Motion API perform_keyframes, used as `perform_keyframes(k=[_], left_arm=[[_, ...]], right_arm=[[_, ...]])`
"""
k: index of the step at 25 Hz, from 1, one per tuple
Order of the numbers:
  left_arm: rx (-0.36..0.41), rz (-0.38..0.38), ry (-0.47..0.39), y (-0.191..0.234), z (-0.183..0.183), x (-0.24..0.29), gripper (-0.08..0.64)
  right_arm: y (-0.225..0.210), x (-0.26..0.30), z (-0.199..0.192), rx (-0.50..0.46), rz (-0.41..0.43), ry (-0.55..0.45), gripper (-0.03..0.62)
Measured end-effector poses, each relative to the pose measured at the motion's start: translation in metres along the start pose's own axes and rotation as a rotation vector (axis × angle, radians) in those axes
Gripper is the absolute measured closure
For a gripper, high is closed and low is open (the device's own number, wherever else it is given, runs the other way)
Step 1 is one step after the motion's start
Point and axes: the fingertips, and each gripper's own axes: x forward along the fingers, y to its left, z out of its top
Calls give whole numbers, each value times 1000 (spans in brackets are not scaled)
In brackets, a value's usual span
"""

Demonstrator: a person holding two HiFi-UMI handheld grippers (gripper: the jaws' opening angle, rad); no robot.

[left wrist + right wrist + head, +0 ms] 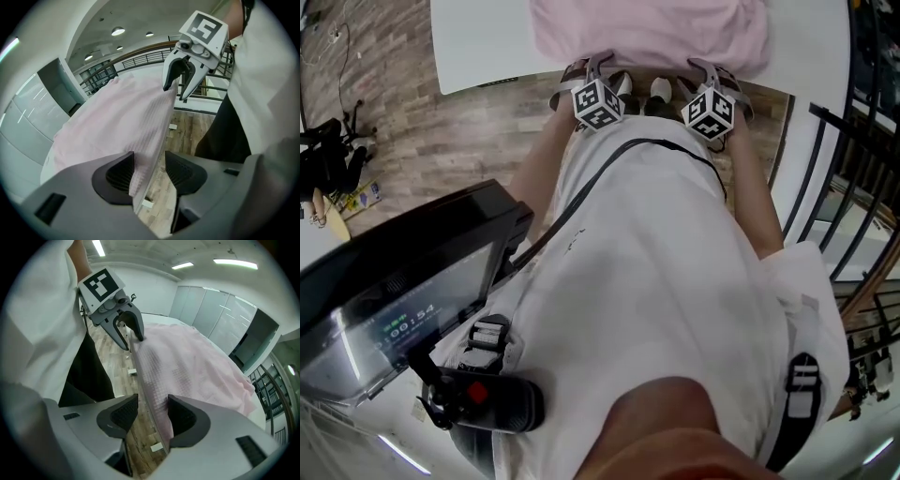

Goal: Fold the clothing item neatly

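Staring down a white shirt (656, 281) first, filling most of the head view and blocking a big chunk of the floor below. Past that, spotting the left claw (595, 67) and right claw (710, 70) side by side at the near edge of a white table (478, 47), right at the hem of a pale pink garment (647, 33). Can't say what sort of garment, with the far part chopped off by the top of the frame. Can't make out the claw tips from up there either, mostly tucked behind the marker cubes (598, 103).

Over to the left gripper view: left claw gaping wide, pink hem hanging in the gap, lying against the left-hand pad (117, 176) and clear of the other one. Not pinching anything. Same deal in the right gripper view: right claw spread open, fabric edge resting against the right-hand pad (185, 420) only, gap on the other side. No real grip on either.

Otherwise spread flat over the table, that garment, near edge drooping over the lip above the wood floor (441, 141). Far end bunched up, hard to read. Also catching a black screen unit (403, 281) at lower left in the head view, cut off by the frame, display too blurry to read.
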Motion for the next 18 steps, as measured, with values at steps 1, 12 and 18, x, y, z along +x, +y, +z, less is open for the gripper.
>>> perform_keyframes(k=[1,12,18], left_arm=[[13,8,2,0,1,1,370],[62,8,1,-3,12,7,373],[105,-36,-6,-7,14,4,411]], right_arm=[[-1,1,-3,-10,-4,12,410],[-11,2,-15,17,-37,62,419],[-9,-3,-16,29,0,53,465]])
